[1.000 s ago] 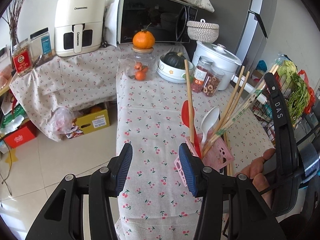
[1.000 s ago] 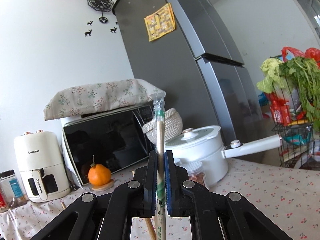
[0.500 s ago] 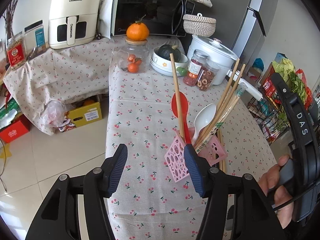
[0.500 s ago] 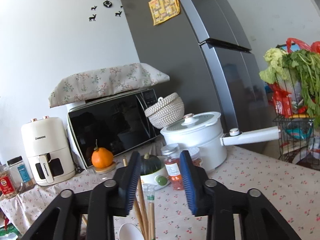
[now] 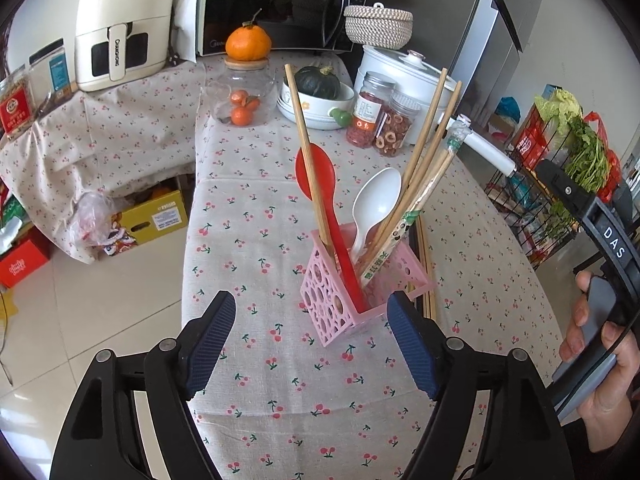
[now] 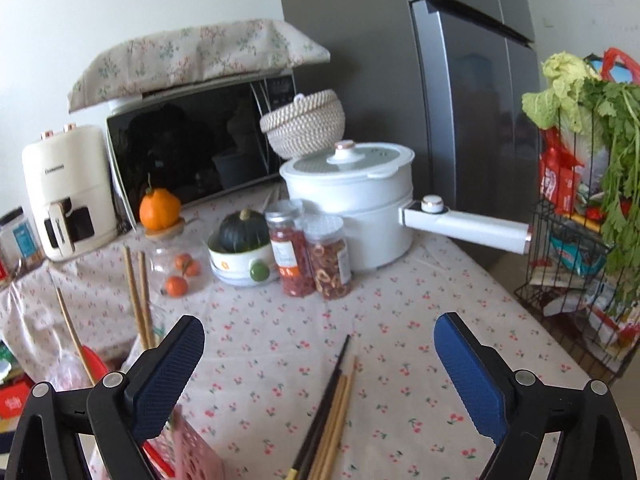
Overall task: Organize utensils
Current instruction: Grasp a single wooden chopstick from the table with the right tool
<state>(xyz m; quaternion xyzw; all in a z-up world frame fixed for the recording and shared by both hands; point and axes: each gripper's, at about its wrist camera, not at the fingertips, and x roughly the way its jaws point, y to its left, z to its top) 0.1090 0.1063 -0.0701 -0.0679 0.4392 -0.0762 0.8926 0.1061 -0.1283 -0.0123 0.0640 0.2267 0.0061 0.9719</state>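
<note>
A pink perforated holder [image 5: 344,300] stands on the cherry-print tablecloth [image 5: 248,216]. It holds a red spoon [image 5: 316,172], a white spoon [image 5: 376,196], several wooden chopsticks [image 5: 428,136] and a wrapped pair of chopsticks [image 5: 404,236]. My left gripper [image 5: 310,338] hangs just in front of the holder, its jaws opening, nothing between them. My right gripper [image 6: 320,364] is also opening and empty, above loose chopsticks [image 6: 330,412] lying on the cloth. The holder's corner [image 6: 196,452] shows at the lower left of the right wrist view.
At the back stand a white pot [image 6: 352,200] with a long handle, two jars [image 6: 312,256], a bowl with a squash [image 6: 240,248], a glass jar under an orange [image 5: 244,84], a microwave [image 5: 276,4] and an air fryer [image 5: 124,24]. A wire vegetable rack [image 6: 584,208] stands right. A hand [image 5: 600,368] holds the right gripper's handle.
My right gripper let go of the wrapped chopsticks, which now stand in the holder, then opened wide, swung right and tilted down. My left gripper widened and the holder now shows between its fingers.
</note>
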